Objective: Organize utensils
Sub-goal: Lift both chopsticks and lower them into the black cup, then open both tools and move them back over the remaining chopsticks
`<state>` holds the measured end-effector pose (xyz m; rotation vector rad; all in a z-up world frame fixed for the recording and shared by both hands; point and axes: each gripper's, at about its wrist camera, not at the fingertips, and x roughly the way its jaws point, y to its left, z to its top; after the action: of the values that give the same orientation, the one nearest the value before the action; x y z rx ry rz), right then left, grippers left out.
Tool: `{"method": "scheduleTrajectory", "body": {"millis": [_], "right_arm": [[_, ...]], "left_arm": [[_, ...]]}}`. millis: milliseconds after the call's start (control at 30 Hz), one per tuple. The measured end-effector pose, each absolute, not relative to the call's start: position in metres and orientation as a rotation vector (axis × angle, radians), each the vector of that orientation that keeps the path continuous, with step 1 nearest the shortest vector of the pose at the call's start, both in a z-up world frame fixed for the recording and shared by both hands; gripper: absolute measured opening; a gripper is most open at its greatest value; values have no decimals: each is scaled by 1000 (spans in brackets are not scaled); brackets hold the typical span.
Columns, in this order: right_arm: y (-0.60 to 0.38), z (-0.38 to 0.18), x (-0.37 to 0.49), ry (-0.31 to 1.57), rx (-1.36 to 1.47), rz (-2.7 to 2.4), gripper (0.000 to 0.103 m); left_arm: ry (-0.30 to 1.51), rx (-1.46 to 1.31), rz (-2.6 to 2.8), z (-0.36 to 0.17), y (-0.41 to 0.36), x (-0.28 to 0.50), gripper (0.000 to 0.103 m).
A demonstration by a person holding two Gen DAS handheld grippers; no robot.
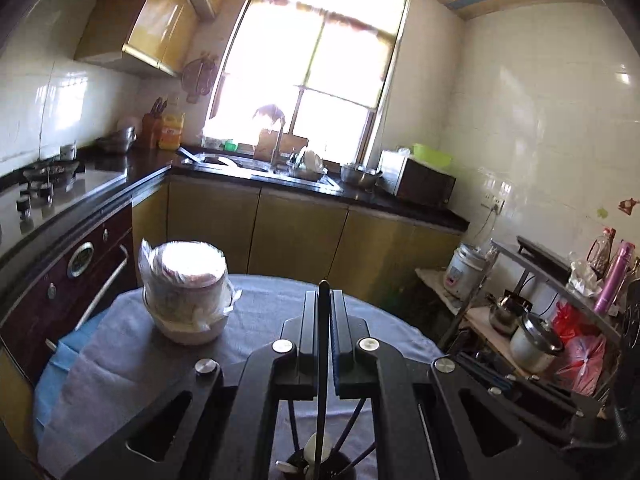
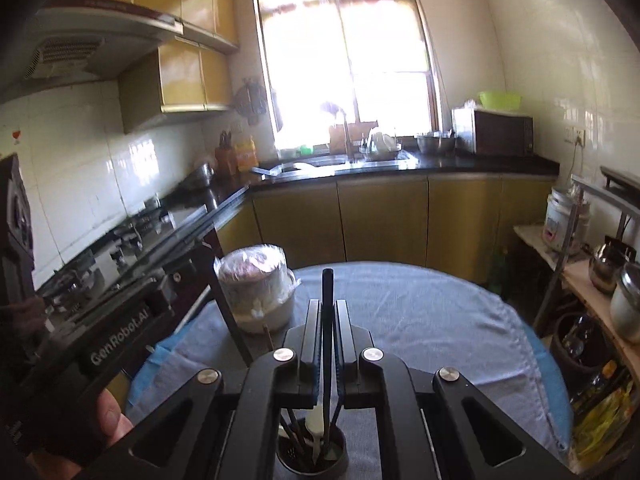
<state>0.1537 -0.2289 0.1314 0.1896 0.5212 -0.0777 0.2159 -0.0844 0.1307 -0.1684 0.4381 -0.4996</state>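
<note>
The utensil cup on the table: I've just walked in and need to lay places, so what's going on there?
A person holds a gripper in each hand above the round table. The left gripper is shut on a dark chopstick, the right gripper on a dark utensil handle. Both hang over the dark holder, which has a white spoon and other utensils in it. A plastic-wrapped pot sits farther back.

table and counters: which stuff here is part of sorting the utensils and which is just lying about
Part of the job:
- left gripper, shut on a black utensil
- right gripper, shut on a dark utensil
- dark utensil holder holding a white spoon and other utensils

Just lying about:
- plastic-wrapped pot on the table
- microwave
- rice cooker
- pink flask
</note>
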Motion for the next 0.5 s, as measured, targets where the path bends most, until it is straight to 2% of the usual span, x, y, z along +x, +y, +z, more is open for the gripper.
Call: {"method": "scheduleTrajectory", "body": {"millis": [200,500], "right_arm": [[-233,93,153,601,208,-65,6],[-252,72,136,680,324,-29,7]], "left_arm": [[477,-156,-493,109,-83,215,5],[530,-87,-510,101,-67,195,7]]}}
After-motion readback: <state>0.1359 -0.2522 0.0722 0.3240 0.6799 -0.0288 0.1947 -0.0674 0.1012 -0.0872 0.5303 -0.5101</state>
